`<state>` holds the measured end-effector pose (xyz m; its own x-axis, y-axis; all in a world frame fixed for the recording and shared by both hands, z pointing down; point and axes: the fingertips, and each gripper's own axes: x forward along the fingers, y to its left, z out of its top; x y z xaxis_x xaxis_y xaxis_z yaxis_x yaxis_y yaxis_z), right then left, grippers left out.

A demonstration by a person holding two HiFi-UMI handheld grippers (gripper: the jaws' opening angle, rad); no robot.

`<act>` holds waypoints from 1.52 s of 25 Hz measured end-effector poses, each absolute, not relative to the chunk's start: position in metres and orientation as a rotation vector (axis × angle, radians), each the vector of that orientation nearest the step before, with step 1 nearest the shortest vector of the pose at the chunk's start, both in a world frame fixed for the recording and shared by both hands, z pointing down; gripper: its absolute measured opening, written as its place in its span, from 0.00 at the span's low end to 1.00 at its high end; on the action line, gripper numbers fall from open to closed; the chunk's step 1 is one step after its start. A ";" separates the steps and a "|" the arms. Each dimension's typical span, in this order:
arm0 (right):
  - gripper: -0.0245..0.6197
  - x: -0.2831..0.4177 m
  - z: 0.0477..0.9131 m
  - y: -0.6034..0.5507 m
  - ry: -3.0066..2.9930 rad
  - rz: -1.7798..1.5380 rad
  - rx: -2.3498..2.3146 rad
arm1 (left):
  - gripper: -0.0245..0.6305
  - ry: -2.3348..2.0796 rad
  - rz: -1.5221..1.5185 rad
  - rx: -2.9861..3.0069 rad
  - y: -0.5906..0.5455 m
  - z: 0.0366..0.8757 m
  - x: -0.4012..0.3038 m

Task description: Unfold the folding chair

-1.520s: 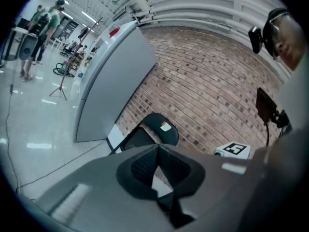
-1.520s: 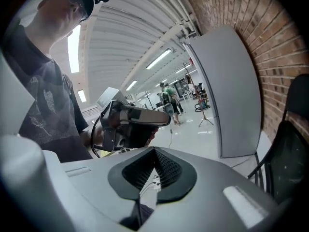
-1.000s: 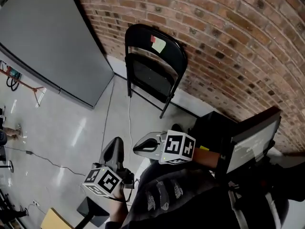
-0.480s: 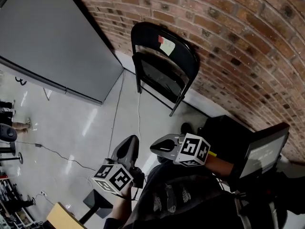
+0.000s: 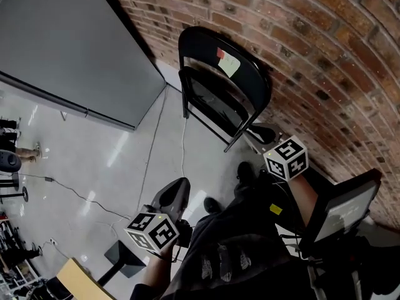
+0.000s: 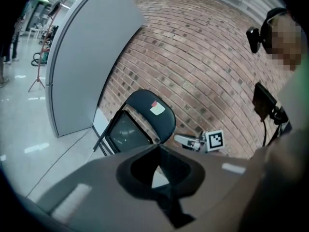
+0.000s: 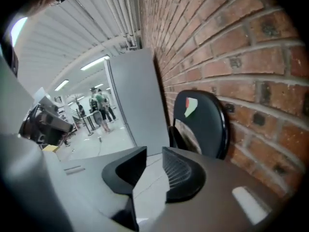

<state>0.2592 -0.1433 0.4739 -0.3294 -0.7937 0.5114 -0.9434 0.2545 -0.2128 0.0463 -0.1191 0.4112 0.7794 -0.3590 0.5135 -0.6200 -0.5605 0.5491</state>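
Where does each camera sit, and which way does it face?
Head view: on the person's head, steeply down at the folded chair by the brick wall; left gripper, right gripper show.
Left gripper view: on that gripper, facing the chair; its shut jaws show.
Right gripper view: likewise, along the wall; its empty jaws are opening.
Shared: the chair.

text: none legible | sticker (image 5: 228, 62) on folding chair (image 5: 251, 85): unreadable

Left gripper (image 6: 157, 150) jaws together, empty. Folded folding chair (image 6: 145, 122) at 11 o'clock, against brick wall (image 6: 203, 57); right gripper (image 6: 179, 138) at chair's 4 o'clock.
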 end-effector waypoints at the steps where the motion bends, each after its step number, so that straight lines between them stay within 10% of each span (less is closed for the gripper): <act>1: 0.25 0.277 0.476 -0.151 -2.193 0.702 1.646 | 0.04 -0.723 0.450 2.218 -0.120 0.412 0.049; 23: 0.42 0.389 0.491 -0.222 -1.959 0.552 1.880 | 0.04 -0.657 0.553 2.247 -0.126 0.419 0.107; 38: 0.30 0.389 0.520 -0.237 -1.929 0.495 1.798 | 0.04 -0.526 0.678 2.251 -0.107 0.447 0.151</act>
